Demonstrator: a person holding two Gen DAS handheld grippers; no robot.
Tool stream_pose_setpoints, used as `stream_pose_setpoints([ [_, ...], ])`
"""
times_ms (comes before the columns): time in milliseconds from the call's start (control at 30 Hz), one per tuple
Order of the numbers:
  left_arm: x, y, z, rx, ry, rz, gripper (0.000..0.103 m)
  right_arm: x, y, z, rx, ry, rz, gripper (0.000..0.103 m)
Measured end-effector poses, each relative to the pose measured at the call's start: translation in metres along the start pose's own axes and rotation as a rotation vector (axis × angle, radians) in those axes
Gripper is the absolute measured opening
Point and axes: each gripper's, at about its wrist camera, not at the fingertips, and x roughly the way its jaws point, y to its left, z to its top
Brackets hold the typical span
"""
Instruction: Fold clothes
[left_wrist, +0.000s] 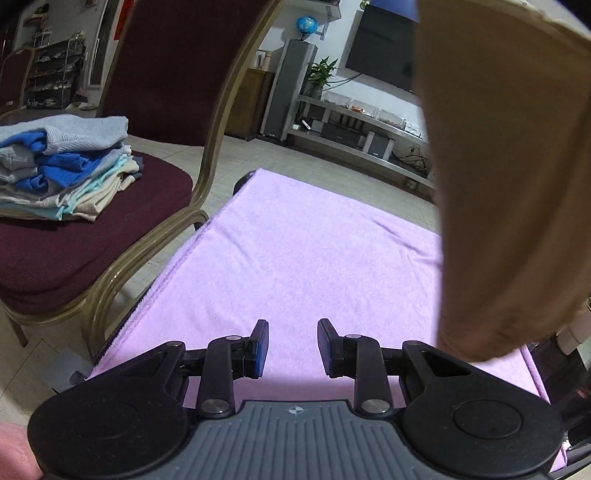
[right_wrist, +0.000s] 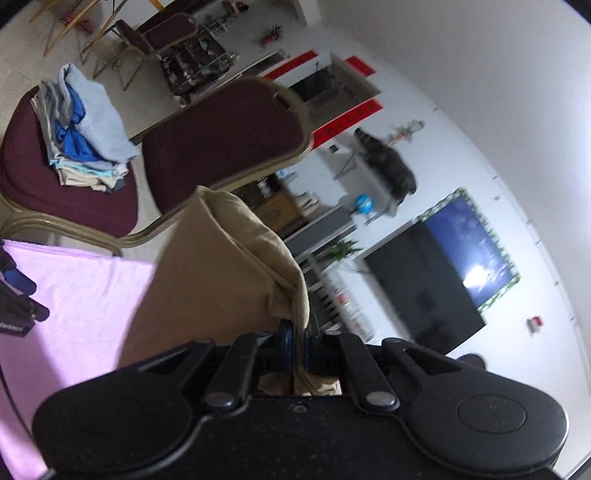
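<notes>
**Right hand-held gripper lifts tan garment above the lilac towel**

Right hand-held gripper (right_wrist: 297, 345) has its two blue pads pressed together on a fold of the tan garment (right_wrist: 218, 273), so it is closed on the cloth with almost no gap. The garment hangs from this grip over the right side of the lilac towel (left_wrist: 295, 258), and in the left wrist view it fills the right part of the picture as a broad tan sheet (left_wrist: 509, 177) that does not lie on the towel. The left hand-held gripper (left_wrist: 292, 347) is above the near end of the same towel; its fingers (left_wrist: 258, 349) stand partly apart and nothing is between them. The towel covers the surface and is bare in the middle. Just left of the towel is a dark red chair (left_wrist: 92, 236) with a gold frame, and on its seat rests a pile of folded clothes (left_wrist: 66, 166) in blue, grey and cream. Far beyond the towel, a television (left_wrist: 384, 48) hangs on the wall above a low shelf (left_wrist: 365, 122).
</notes>
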Motion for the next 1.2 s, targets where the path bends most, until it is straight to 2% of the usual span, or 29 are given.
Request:
stream_pose_setpoints([
  [100,-0.004,0.0,0.0,-0.003,-0.011,0.006,0.027,-0.014,-0.013,-0.01,0.023,-0.004,0.002,0.006],
  [233,0.001,-0.003,-0.002,0.004,0.01,0.023,0.027,-0.005,-0.012,-0.04,0.083,0.044,0.072,0.006],
  [400,0.013,-0.008,-0.006,0.031,0.047,0.05,0.027,0.056,0.022,-0.085,0.104,0.155,0.136,0.006],
  [667,0.044,-0.023,-0.01,0.085,0.13,0.066,0.027,0.165,0.047,-0.125,0.177,0.308,0.122,0.007],
  [700,0.048,-0.027,-0.012,0.099,0.14,0.068,0.027,0.178,0.052,-0.132,0.182,0.333,0.122,0.016],
  [733,0.052,-0.031,-0.013,0.112,0.15,0.072,0.027,0.19,0.057,-0.142,0.177,0.383,0.134,0.038],
  [767,0.054,-0.035,-0.014,0.123,0.159,0.072,0.027,0.201,0.059,-0.149,0.181,0.434,0.131,0.047],
  [800,0.056,-0.038,-0.015,0.13,0.166,0.069,0.027,0.208,0.055,-0.156,0.208,0.47,0.122,0.05],
  [867,0.057,-0.045,-0.018,0.148,0.17,0.063,0.027,0.212,0.035,-0.166,0.323,0.531,0.098,0.05],
  [967,0.058,-0.053,-0.021,0.169,0.172,0.058,0.028,0.195,-0.007,-0.184,0.572,0.605,0.13,0.052],
  [1067,0.058,-0.057,-0.023,0.175,0.192,0.034,0.031,0.163,-0.041,-0.215,0.868,0.686,0.259,0.054],
  [1133,0.061,-0.058,-0.021,0.164,0.218,0.003,0.038,0.139,-0.054,-0.244,1.122,0.721,0.365,0.06],
  [1200,0.071,-0.055,-0.018,0.121,0.273,-0.034,0.042,0.114,-0.056,-0.277,1.394,0.714,0.486,0.066],
])
